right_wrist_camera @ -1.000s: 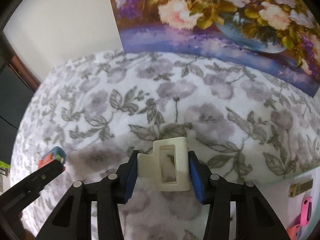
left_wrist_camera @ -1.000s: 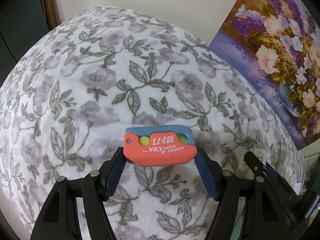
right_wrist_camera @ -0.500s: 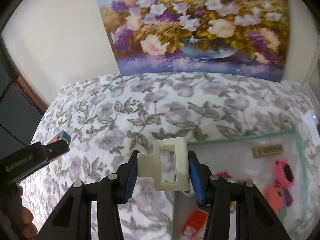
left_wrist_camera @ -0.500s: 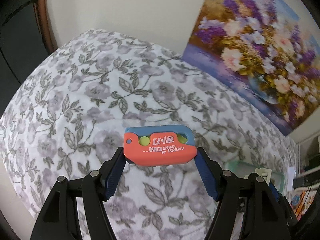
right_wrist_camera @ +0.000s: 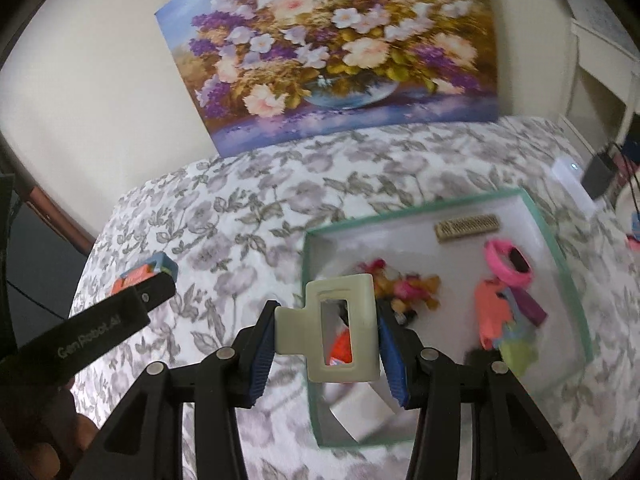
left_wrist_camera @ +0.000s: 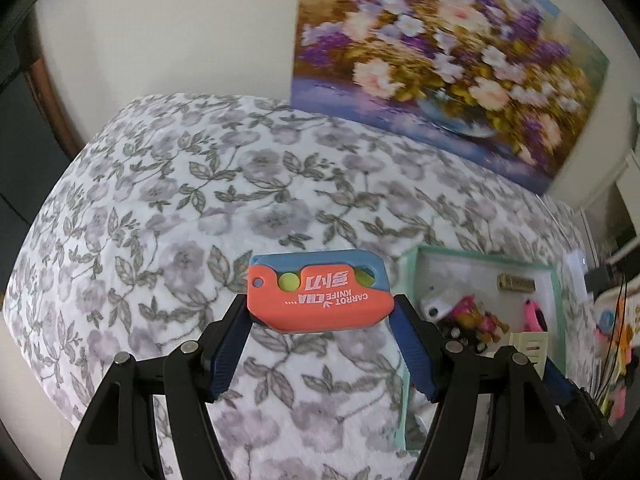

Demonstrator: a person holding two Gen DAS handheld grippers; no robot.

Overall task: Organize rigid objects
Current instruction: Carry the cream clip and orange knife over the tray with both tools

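Note:
My left gripper is shut on an orange and blue carrot knife, held above the floral bedspread. It also shows at the left of the right wrist view. My right gripper is shut on a cream hair claw clip, held above the left edge of a green-rimmed white tray. The tray lies to the right of my left gripper and holds several small items.
In the tray lie a pink ring toy, an orange and purple toy, a beige comb and a flowery clip. A flower painting leans on the wall behind the bed. Cables and a charger sit at far right.
Both grippers have risen and swung right with their objects still held. The tray has come fully into view under the right gripper and into the left wrist view.

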